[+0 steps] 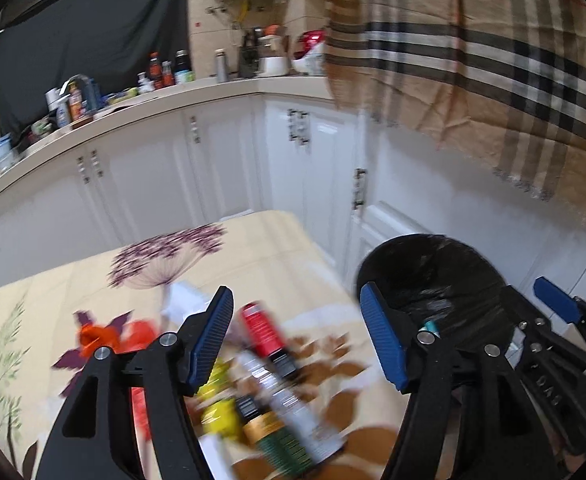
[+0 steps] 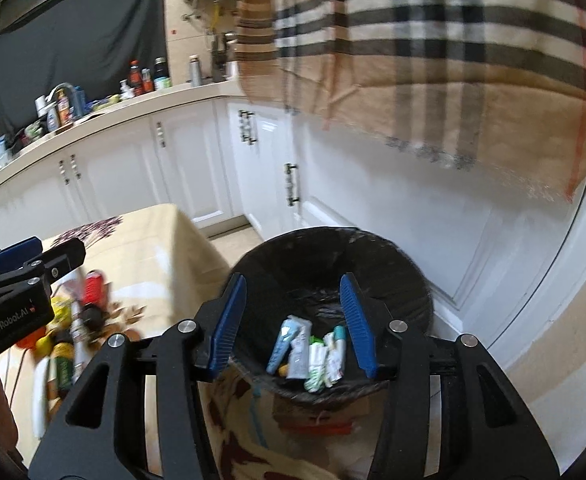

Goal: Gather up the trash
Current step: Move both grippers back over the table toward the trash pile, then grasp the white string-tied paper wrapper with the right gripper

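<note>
The right gripper [image 2: 293,320] hangs spread and empty above the round black-lined bin [image 2: 413,276]; the left gripper [image 1: 297,336], spread, tilts over the table edge [image 1: 321,256].

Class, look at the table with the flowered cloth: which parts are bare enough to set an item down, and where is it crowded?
The flowered tablecloth is bare at its far end, around the purple dandelion print, and along the left side by the green branch print. The near end is crowded: red tube, yellow wrapper, green-labelled bottle, orange scrap. The black-lined trash bin stands beside the table.
</note>
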Available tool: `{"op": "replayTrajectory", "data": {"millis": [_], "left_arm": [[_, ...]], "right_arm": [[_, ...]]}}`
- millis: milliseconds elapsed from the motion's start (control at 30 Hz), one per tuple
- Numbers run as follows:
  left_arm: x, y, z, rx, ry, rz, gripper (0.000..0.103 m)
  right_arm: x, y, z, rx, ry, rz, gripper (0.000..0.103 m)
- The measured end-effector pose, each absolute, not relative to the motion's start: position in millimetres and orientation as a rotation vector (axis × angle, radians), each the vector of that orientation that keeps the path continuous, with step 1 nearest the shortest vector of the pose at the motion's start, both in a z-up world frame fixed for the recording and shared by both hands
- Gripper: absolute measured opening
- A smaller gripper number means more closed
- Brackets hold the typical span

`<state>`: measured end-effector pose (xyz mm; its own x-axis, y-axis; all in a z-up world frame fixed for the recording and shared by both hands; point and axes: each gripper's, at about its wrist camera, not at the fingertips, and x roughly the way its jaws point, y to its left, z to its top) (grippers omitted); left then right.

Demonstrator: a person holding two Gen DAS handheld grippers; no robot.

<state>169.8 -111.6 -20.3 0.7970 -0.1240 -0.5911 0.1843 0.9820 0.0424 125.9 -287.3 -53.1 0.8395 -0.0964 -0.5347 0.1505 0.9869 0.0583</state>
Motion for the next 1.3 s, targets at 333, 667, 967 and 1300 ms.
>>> {"op": "replayTrajectory", "data": {"millis": [333, 667, 967, 1300], "left_arm": [[140, -35, -28, 0.048, 0.66, -0.022, 0.065], [123, 17, -38, 0.012, 0.689, 0.077, 0.065], [116, 48, -45, -0.022, 0.71, 0.137, 0.066], [116, 83, -58, -0.069, 0.756, 0.204, 0.067]], "right_arm": [[107, -237, -49, 0.046, 0.578, -0.033, 0.047], [106, -197, -53, 0.002, 0.611, 0.052, 0.047], [127, -165, -65, -0.044, 0.686, 0.139, 0.047], [150, -142, -82, -0.128, 0.792, 0.193, 0.045]]}}
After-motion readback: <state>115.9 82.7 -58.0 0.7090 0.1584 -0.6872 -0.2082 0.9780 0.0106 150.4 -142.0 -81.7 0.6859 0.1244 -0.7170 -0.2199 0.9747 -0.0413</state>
